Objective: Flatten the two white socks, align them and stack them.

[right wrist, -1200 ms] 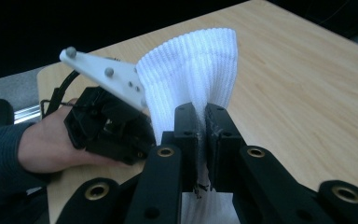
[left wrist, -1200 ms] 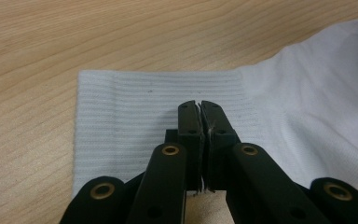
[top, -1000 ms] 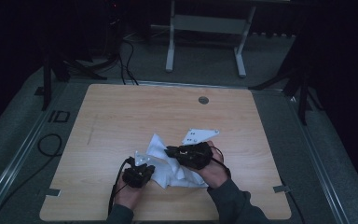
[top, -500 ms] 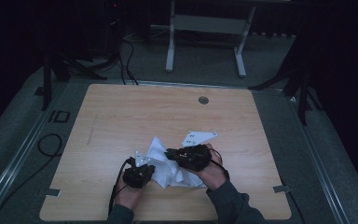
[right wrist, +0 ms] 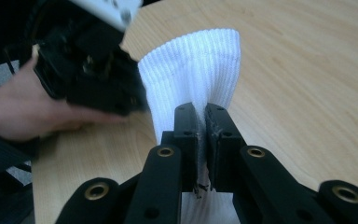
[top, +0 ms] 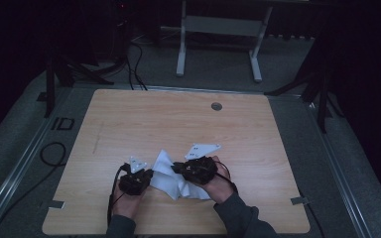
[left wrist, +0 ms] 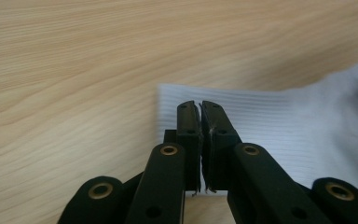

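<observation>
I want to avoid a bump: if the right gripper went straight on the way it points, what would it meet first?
The right gripper is shut on the white cloth, which stretches ahead of it. Past the cloth, probably the left gripper, off to one side; depth is unclear.

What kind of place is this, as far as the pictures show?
Probably a lab or recording room: a bare wooden table in a dark room, cables on the grey floor, a metal stand behind, and a white cloth being handled.

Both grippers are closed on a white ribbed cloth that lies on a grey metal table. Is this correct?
Not quite: the table is light wood, not grey metal, as the high view shows. The rest holds: the left gripper and right gripper are each closed on the white ribbed cloth.
</observation>
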{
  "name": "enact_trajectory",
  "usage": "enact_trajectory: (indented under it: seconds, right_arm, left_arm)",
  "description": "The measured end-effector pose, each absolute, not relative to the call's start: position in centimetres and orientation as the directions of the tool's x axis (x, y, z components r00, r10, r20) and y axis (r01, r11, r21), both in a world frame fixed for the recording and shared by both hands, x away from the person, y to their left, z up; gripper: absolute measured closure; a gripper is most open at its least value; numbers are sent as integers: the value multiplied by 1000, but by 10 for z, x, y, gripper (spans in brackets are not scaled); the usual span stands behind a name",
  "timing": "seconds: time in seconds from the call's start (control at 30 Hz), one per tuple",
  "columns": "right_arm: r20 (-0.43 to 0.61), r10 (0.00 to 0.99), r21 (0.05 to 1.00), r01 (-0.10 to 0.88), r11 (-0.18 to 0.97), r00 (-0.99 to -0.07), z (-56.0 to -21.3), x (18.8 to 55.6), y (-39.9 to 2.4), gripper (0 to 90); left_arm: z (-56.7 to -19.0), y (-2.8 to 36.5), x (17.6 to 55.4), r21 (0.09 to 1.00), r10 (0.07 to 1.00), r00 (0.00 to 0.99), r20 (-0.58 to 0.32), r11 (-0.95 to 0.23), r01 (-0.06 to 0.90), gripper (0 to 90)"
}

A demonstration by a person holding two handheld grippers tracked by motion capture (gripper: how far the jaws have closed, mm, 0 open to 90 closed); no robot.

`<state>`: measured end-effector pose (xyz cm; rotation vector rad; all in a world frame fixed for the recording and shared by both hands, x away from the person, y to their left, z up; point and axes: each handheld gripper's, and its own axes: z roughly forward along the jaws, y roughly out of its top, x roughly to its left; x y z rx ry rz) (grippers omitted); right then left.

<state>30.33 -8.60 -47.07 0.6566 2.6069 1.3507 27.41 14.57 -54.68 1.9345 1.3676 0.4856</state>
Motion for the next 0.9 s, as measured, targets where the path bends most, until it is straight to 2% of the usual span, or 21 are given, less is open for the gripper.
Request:
enact_trajectory:
  seconds: [0.23, 0.37, 0.9]
  right_arm:
    - [120, 452, 759, 375, 532, -884, -497, 308, -68, 836]
    - [128, 460, 738, 395, 547, -878, -509, 310, -57, 836]
    - [126, 478, 660, 433, 614, -869, -541, 317, -35, 830]
  left_arm:
    - [-546, 161, 277, 717, 941, 324, -102, -156, 679, 894]
    - [-551, 162, 280, 685, 941, 323, -104, -167, 709, 894]
    - [-555, 160, 282, 659, 942, 324, -91, -187, 728, 895]
